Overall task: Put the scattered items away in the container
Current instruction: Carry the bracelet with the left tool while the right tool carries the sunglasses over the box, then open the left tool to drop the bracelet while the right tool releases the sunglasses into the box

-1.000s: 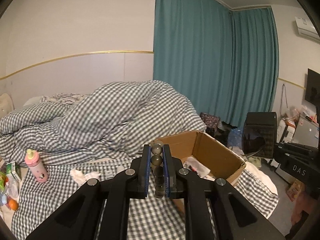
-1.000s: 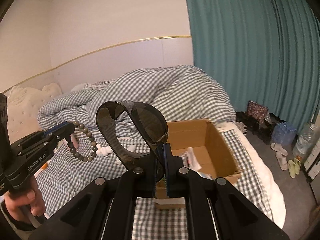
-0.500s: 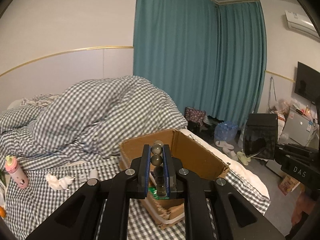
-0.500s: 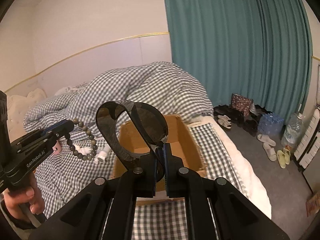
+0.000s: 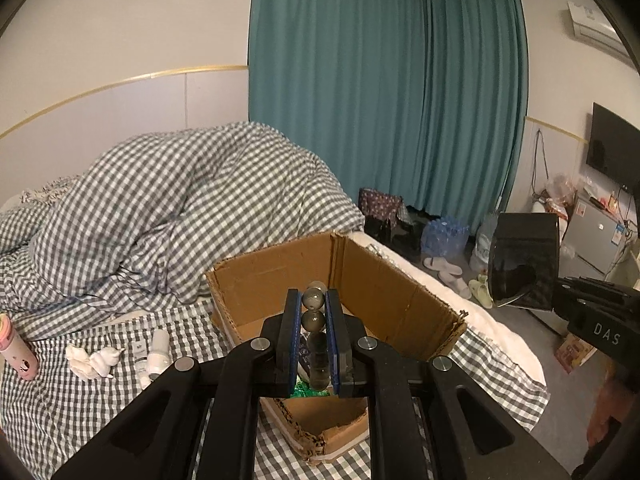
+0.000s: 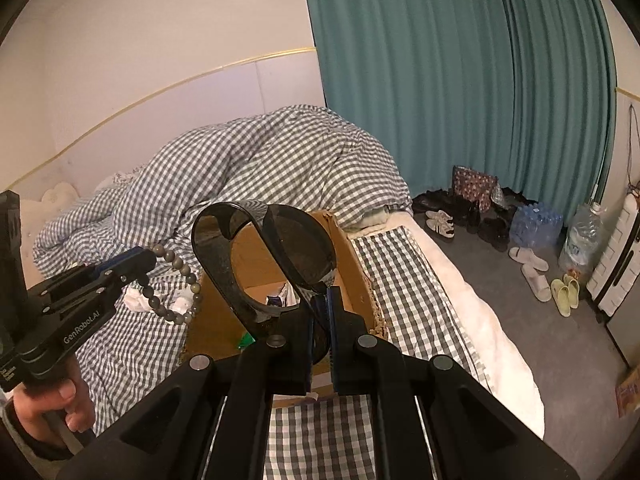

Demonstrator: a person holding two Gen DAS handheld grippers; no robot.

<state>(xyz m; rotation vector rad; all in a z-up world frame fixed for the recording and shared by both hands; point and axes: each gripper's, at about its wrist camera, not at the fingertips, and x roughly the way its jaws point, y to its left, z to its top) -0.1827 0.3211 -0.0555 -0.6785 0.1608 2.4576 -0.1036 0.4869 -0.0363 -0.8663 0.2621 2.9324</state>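
An open cardboard box (image 5: 376, 268) stands on the checked bed, with a few small items inside. My left gripper (image 5: 314, 300) is shut on a grey bead bracelet (image 5: 313, 322) and holds it over the box's near left part. In the right wrist view the left gripper (image 6: 136, 258) shows at the left with the bracelet (image 6: 176, 280) hanging from it beside the box (image 6: 352, 256). My right gripper (image 6: 320, 296) is shut on dark sunglasses (image 6: 276, 256) held above the box. The sunglasses (image 5: 520, 260) also show at the right of the left wrist view.
A white crumpled tissue (image 5: 92, 360), a white tube (image 5: 158, 350) and a pink bottle (image 5: 16, 348) lie on the bed left of the box. A heaped checked duvet (image 5: 180, 208) lies behind. Shoes, slippers (image 6: 532, 268) and water bottles sit on the floor by the teal curtain.
Both grippers have moved towards the box, which now looms larger and sits under them. The bracelet and sunglasses stay gripped.
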